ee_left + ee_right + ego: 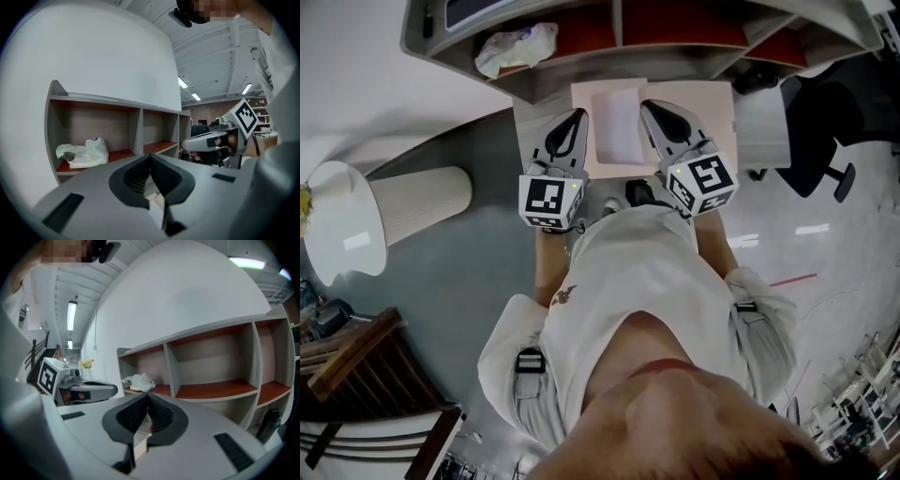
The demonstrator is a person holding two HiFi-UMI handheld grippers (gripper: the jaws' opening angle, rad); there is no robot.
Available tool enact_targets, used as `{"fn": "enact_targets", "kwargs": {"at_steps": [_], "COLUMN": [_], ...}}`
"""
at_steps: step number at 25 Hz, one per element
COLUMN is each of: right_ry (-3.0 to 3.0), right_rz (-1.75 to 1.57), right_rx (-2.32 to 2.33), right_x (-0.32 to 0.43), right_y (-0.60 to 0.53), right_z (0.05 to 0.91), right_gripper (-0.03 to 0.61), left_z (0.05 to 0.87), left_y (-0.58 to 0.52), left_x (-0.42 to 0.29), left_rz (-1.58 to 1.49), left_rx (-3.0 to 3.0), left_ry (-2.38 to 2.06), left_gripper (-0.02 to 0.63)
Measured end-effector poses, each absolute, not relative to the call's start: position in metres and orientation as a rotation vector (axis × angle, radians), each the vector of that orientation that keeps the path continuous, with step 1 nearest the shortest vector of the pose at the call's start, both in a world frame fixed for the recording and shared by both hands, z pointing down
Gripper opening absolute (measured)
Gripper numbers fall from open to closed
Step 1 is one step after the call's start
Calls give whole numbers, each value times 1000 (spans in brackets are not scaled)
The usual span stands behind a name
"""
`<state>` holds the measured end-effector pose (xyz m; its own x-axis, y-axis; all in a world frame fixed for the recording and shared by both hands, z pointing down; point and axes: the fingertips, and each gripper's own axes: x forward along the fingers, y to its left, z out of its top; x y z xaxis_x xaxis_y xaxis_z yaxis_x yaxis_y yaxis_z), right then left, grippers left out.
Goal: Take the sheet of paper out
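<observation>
Nearest to the camera, the person is standing in a light shirt (pixel 637 281) and is holding both tongs out in front of the body, side by side. The cube with square markers on the left one (pixel 550 201) and the cube on the right one (pixel 701 183) are facing up toward the head view.

The left gripper (pixel 577 116) is pointing forward with its two dark jaws pressed together at the tips. A narrow gap is showing only lower down, and nothing is sitting between the pads. The right gripper (pixel 649 107) is in the same state: its jaws are closed fully against each other and are gripping nothing.

Between the two tongs, the sheet of paper (pixel 619 125) is lying flat. It is white and is resting on a larger beige folder (pixel 712 103). The left tong is just beside the left edge of the folder, and the right tong is hanging over the folder, just beside the right edge of the sheet. I cannot tell if either one is touching them. The folder is lying on a grey surface (pixel 530 131).

Farther away, a grey shelf unit (pixel 675 54) with red-brown boards is standing behind this surface. A crumpled plastic bag (pixel 517 47) is lying in its left compartment. At the far right, a black office chair (pixel 816 112) is standing on the floor.
</observation>
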<state>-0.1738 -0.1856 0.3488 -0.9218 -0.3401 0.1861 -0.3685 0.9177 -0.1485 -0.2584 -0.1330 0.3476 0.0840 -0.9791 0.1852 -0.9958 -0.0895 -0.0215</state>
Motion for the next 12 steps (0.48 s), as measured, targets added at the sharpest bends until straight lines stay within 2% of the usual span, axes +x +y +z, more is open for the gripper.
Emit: {"fn": "enact_targets", "kwargs": {"at_steps": [12], "right_ry": [-2875], "right_rz": [409], "right_rx": [433], "right_x": [-174], "right_y": [-239], "right_z": [421], "right_gripper": [21], "left_z": [429], "left_y": [-190], "left_x": [-260], "left_rz": [394], "left_rx": [2182], "left_ry": [-1899], "left_gripper": [20]}}
